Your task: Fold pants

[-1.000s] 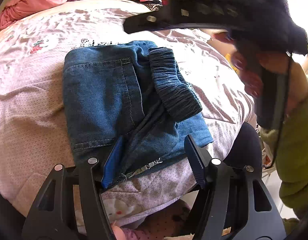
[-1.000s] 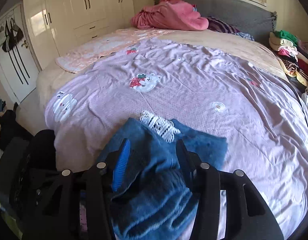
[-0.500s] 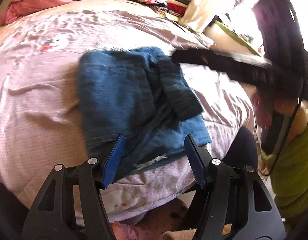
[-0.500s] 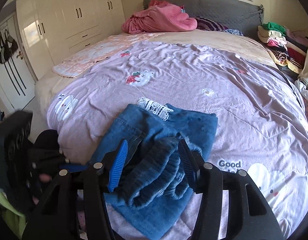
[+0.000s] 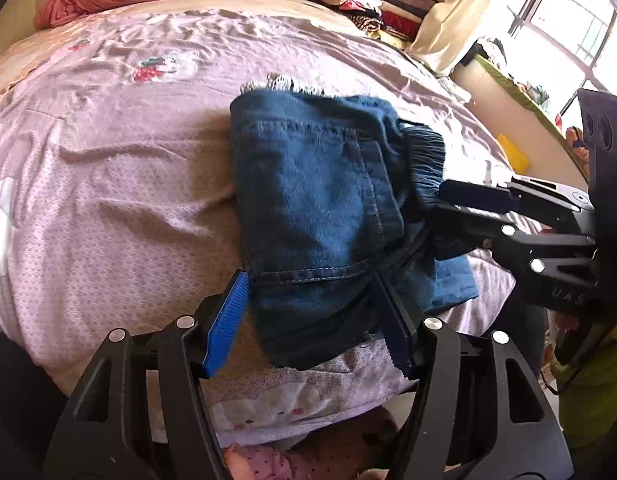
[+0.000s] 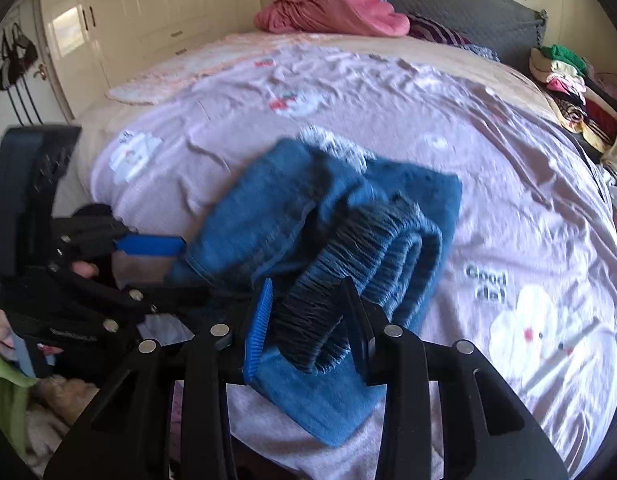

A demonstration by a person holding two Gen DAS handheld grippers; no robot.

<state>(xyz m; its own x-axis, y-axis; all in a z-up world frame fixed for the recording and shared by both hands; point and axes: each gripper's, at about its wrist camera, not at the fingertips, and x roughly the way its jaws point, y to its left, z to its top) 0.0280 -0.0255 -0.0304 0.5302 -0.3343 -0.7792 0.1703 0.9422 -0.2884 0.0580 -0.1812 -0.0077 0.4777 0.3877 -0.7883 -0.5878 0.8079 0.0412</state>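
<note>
Right wrist view: folded denim pants (image 6: 308, 216) lie near bed edge on pink bedspread (image 6: 528, 200). Risk: elastic waistband (image 6: 348, 280) springs loose, fold unrolls, bundle slides off edge. Right gripper (image 6: 308, 320) part-spread, straddling waistband, pinch unconfirmed. Left gripper (image 5: 312, 320) spread wide across near hem, not clamping.

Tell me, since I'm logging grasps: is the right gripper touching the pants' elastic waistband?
Touching. The right wrist view shows the right gripper with both fingers pressed against the waistband bunched between them.
</note>
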